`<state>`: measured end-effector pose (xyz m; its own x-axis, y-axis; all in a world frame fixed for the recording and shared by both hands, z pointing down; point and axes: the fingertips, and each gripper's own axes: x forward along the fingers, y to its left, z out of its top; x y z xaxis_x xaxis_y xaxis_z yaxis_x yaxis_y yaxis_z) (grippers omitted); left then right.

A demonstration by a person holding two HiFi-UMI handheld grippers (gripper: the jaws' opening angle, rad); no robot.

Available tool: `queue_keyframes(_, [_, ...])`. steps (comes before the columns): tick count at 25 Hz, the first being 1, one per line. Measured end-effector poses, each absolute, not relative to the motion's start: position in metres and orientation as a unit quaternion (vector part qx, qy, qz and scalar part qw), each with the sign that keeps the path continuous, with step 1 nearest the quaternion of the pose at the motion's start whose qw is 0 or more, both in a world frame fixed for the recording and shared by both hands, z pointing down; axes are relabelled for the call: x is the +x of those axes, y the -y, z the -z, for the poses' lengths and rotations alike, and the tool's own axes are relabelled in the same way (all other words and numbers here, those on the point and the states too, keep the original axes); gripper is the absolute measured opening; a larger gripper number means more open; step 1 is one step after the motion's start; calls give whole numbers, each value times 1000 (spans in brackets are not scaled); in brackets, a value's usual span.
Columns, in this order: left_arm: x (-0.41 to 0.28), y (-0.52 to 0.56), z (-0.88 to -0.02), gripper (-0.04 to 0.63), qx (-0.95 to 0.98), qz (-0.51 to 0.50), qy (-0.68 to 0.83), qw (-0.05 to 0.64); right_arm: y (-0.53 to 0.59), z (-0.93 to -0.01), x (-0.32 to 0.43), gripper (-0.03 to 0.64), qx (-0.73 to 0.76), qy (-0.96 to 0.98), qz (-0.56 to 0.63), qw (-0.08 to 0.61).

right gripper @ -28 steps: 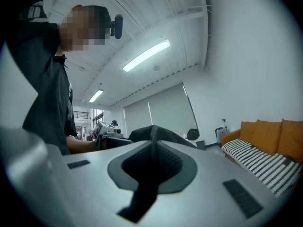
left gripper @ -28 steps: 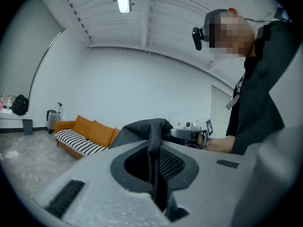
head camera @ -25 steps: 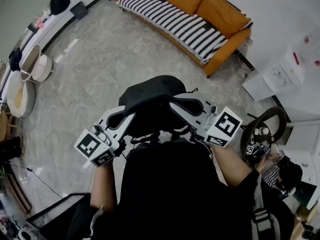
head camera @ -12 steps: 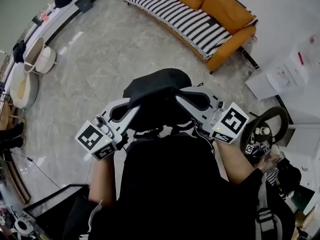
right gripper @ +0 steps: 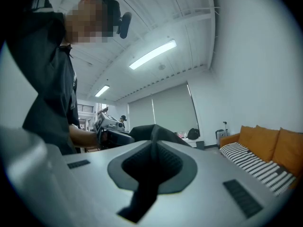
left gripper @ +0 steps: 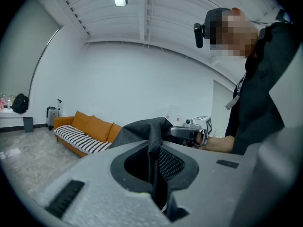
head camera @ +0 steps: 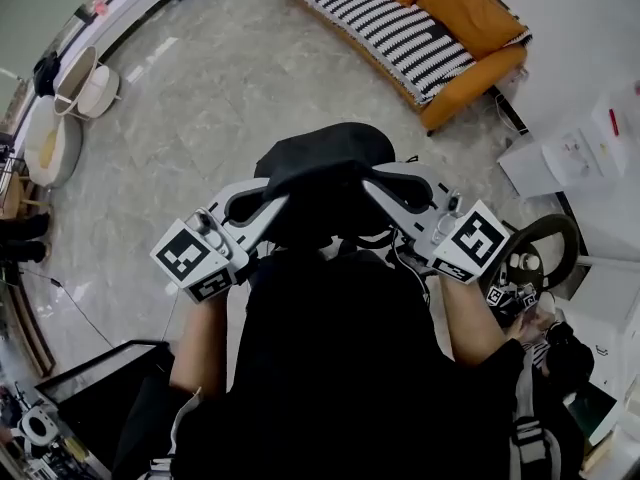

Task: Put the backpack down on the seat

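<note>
- Left gripper (head camera: 258,206): its marker cube sits low at the left, and its jaws reach up and to the right to the bag. The jaws are closed tight on a dark strap (left gripper: 154,148) of the backpack, which runs up out of them.
- Backpack (head camera: 325,158): black and rounded, it is held in the air between the two grippers, just ahead of the person (head camera: 340,368). It hangs above the grey stone floor (head camera: 190,118).
- Right gripper (head camera: 385,190): it mirrors the left one, with its cube low at the right. Its jaws are clamped on a second strap (right gripper: 151,162), which stands up between them towards the bag.
- Sofa (head camera: 470,23): orange, with a black-and-white striped cover (head camera: 390,33) on the seat. It stands by the wall at the upper right, well apart from the backpack.
</note>
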<state>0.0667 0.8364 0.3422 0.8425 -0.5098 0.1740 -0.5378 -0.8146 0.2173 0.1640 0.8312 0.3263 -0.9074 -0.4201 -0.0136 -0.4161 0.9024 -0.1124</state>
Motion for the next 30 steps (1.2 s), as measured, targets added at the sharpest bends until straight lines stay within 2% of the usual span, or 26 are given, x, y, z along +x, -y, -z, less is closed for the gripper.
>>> queue_keyframes(18, [65,-803,-373,28,947,-69,268,161,-804,-355,161,41,-229,-967,107,-2])
queue_keyframes(30, [43,-684,-373,28,952,-68,258,150,-691,-359,136,41,-232,-965,116,-30])
